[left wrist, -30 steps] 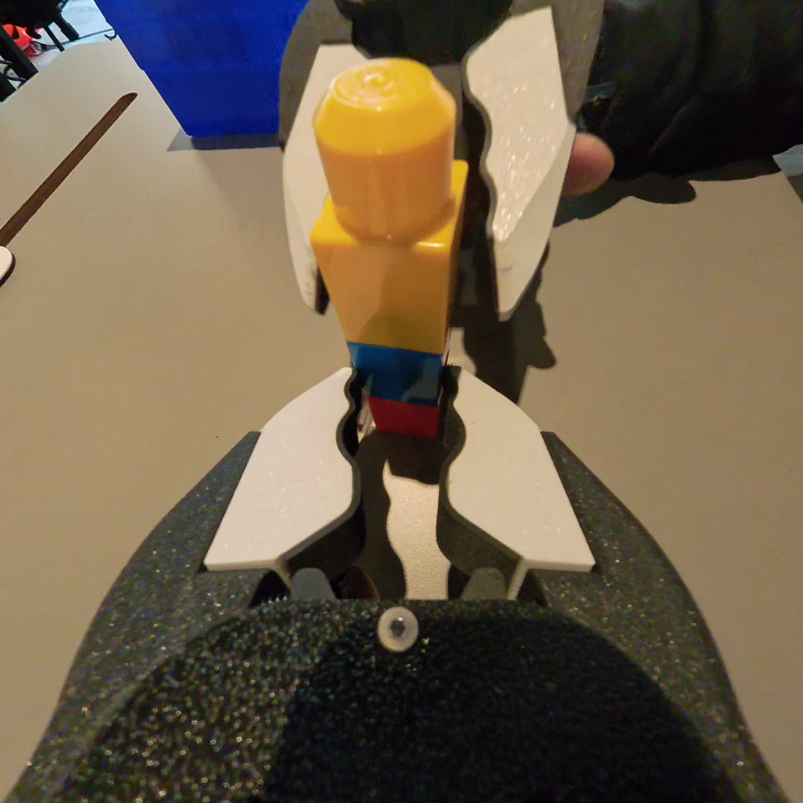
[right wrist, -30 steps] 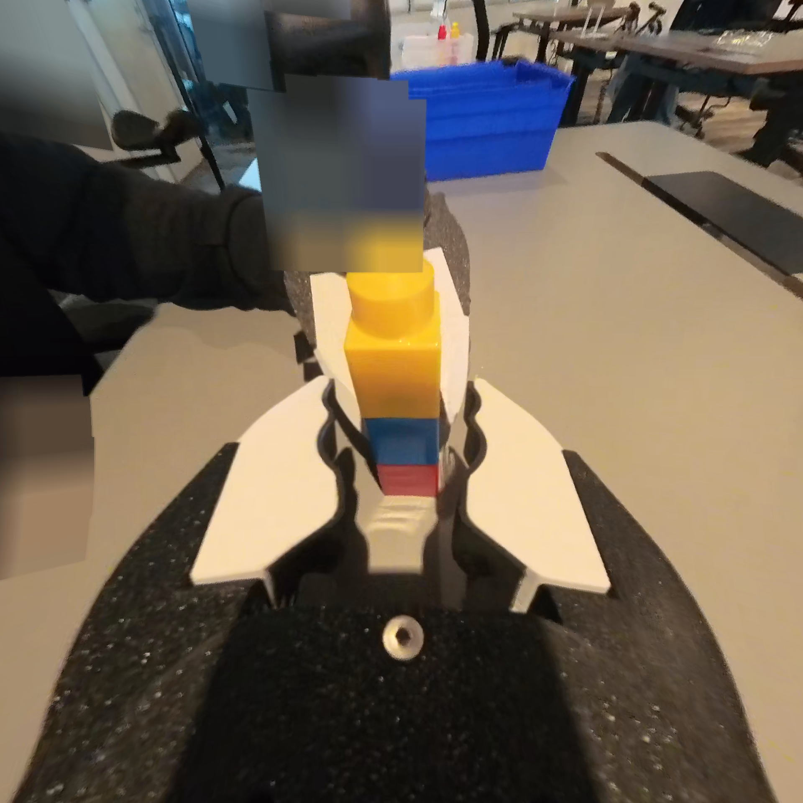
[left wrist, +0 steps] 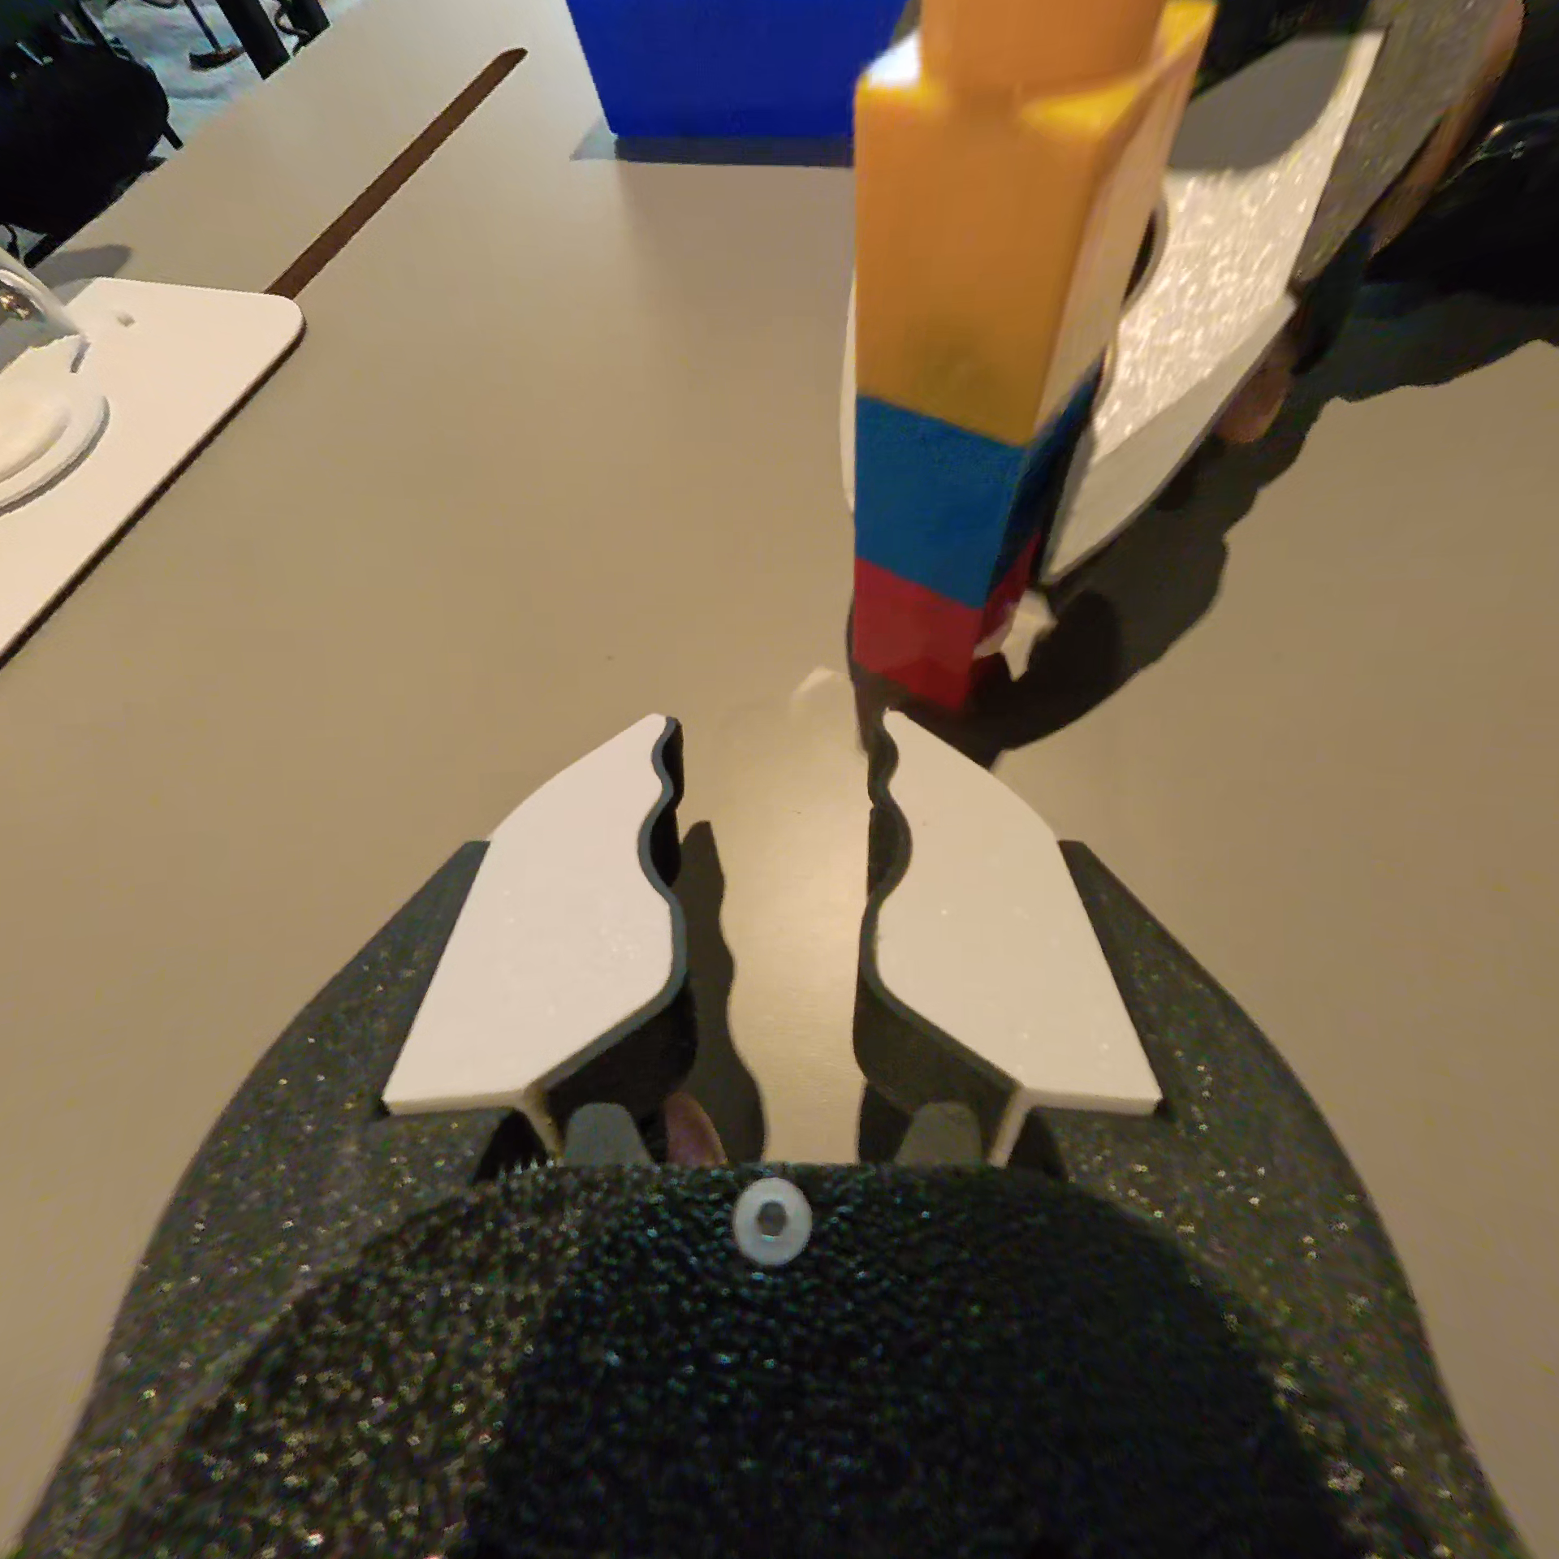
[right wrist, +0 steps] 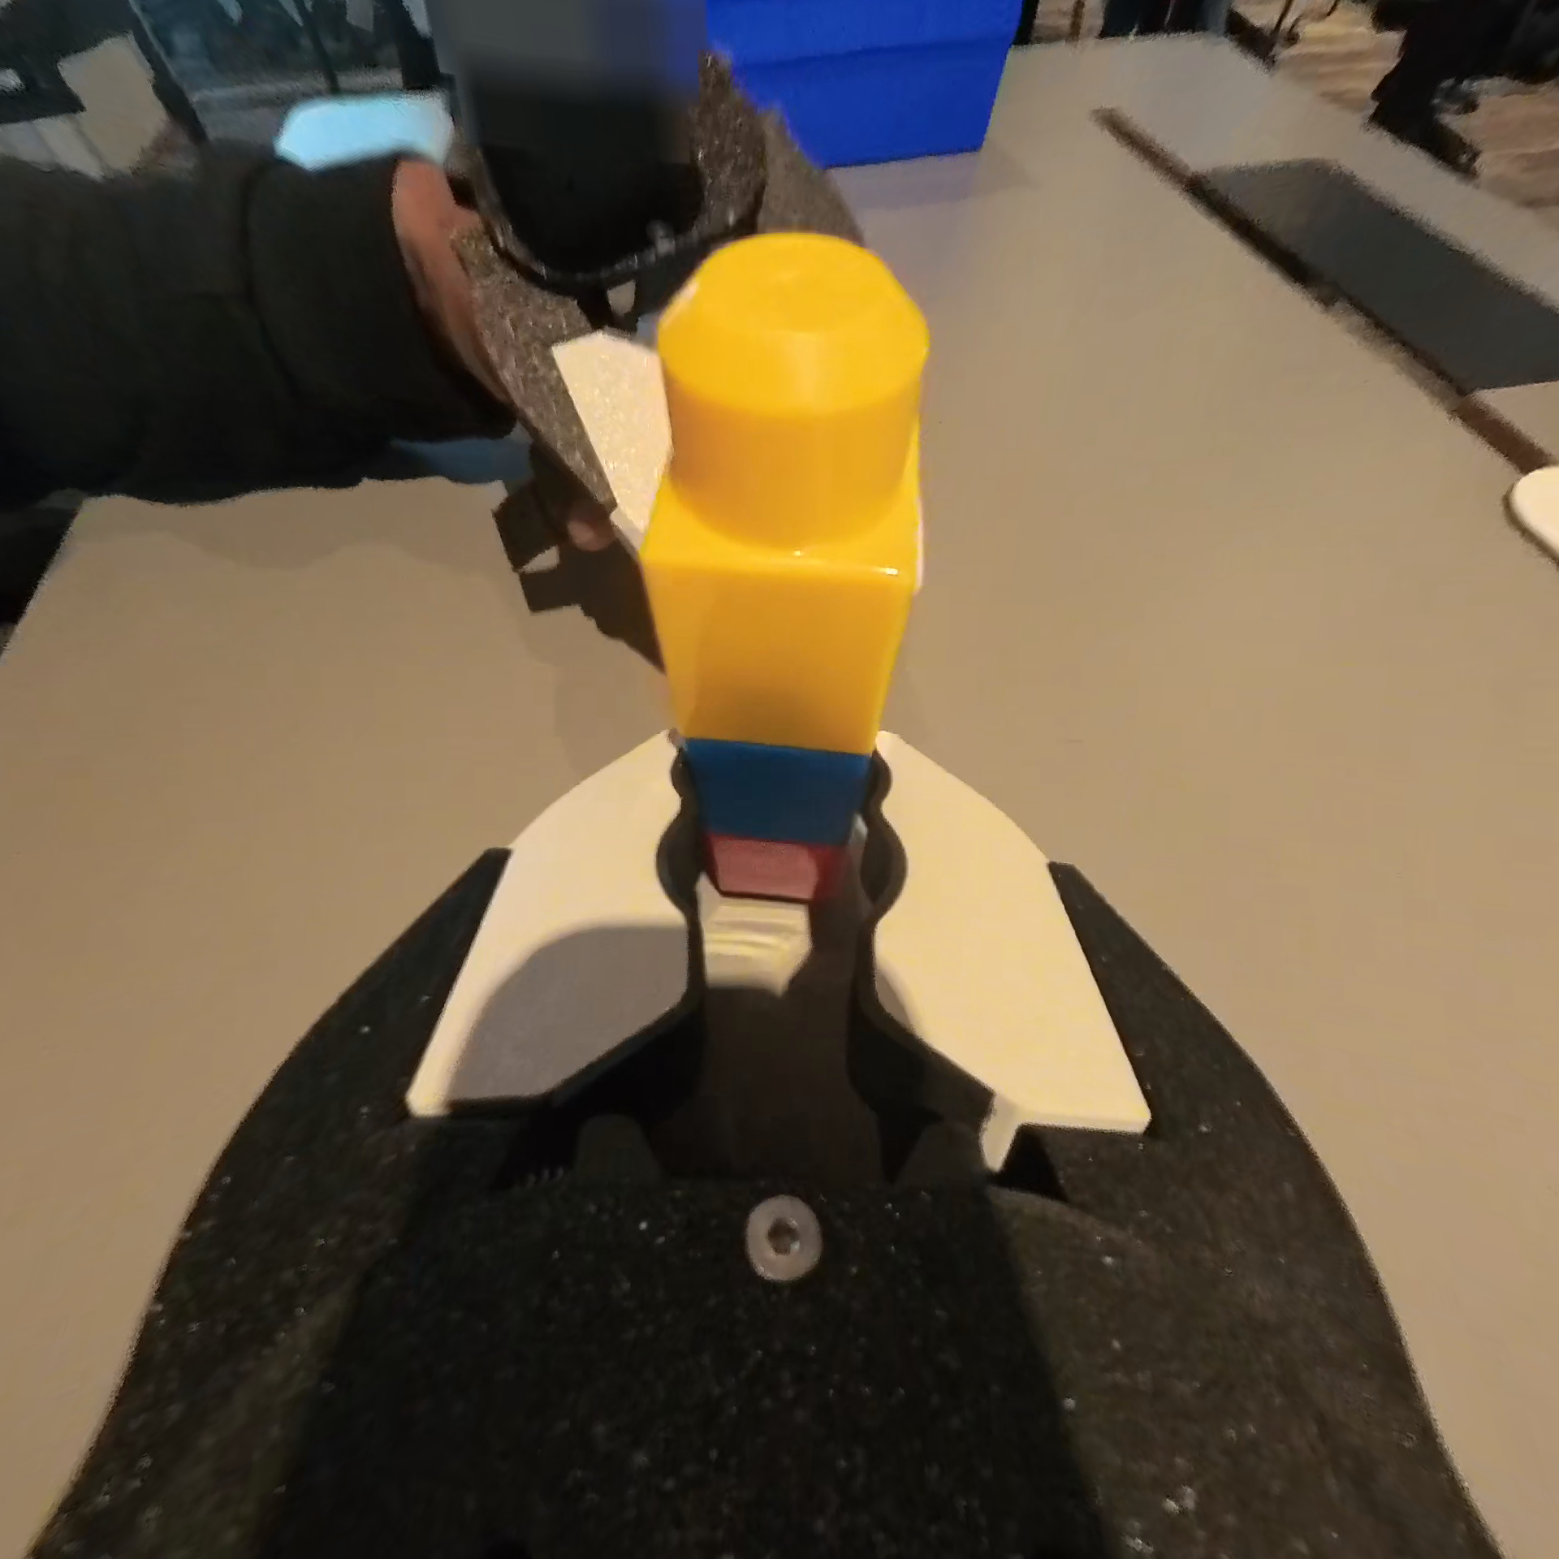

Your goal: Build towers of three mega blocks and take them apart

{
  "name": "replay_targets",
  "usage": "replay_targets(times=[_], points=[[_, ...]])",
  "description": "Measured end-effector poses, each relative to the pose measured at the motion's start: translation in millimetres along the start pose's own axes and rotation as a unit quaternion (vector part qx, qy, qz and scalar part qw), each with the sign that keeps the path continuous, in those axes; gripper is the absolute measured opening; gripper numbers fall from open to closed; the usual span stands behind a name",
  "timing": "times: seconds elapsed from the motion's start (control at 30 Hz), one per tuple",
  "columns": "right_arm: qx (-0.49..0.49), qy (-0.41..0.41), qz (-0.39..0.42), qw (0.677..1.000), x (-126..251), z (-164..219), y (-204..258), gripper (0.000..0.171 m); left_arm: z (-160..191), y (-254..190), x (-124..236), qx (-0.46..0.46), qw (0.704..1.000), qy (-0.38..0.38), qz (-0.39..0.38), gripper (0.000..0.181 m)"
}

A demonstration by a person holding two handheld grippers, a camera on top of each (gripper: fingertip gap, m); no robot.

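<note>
A tower of three blocks has a red block [left wrist: 915,633] at the bottom, a blue block [left wrist: 936,498] in the middle and a yellow block [left wrist: 987,253] on top. My right gripper [right wrist: 780,789] is shut on the tower at the blue block [right wrist: 776,793], with the red block [right wrist: 763,865] just below and the yellow block [right wrist: 784,548] above the fingers. My left gripper [left wrist: 780,734] is open and empty, just short of the tower's base and to its left. One right finger [left wrist: 1181,337] shows behind the tower. The left gripper [right wrist: 607,439] shows behind the tower in the right wrist view.
A blue bin [left wrist: 742,67] stands at the far side of the grey table [left wrist: 506,548] and also shows in the right wrist view [right wrist: 860,84]. A white board [left wrist: 143,405] with a clear glass item lies at the left. A dark mat [right wrist: 1383,253] lies at the right. There is about 5 cm between the tips of the two grippers.
My left gripper has let go of the tower's base, opened and drawn back to the left. My right gripper has closed on the tower and now holds it alone.
</note>
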State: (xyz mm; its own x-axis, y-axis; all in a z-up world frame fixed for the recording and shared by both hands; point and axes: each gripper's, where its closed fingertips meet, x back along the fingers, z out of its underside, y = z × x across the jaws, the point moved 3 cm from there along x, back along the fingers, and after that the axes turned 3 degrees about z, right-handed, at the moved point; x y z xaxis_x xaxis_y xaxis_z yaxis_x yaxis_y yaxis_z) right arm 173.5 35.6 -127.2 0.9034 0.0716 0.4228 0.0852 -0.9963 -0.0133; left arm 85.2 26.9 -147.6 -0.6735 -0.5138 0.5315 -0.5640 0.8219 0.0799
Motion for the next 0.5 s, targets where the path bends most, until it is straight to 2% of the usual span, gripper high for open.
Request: replay_targets(times=[0.1, 0.17, 0.3, 0.4, 0.5], points=[[0.003, -0.058, 0.041, 0.997, 20, -27, -6, 0.036, 1, 2, 1, 0.002, 1.0, 0.001, -0.007, 0.04], [0.015, -0.097, 0.087, 0.991, 47, -51, -13, 0.036, 1, 3, 1, 0.001, 1.0, 0.003, -0.01, 0.04], [0.034, -0.141, 0.233, 0.962, 138, -85, -42, 0.036, 2, 3, 0, -0.004, 1.0, 0.006, -0.015, 0.038], [0.015, -0.118, 0.366, 0.923, 221, -72, -84, 0.037, 3, 2, -1, -0.01, 1.0, 0.014, -0.017, 0.037], [-0.054, -0.061, 0.47, 0.879, 290, -20, -132, 0.036, 4, 1, -3, -0.017, 0.999, 0.022, -0.018, 0.037]])
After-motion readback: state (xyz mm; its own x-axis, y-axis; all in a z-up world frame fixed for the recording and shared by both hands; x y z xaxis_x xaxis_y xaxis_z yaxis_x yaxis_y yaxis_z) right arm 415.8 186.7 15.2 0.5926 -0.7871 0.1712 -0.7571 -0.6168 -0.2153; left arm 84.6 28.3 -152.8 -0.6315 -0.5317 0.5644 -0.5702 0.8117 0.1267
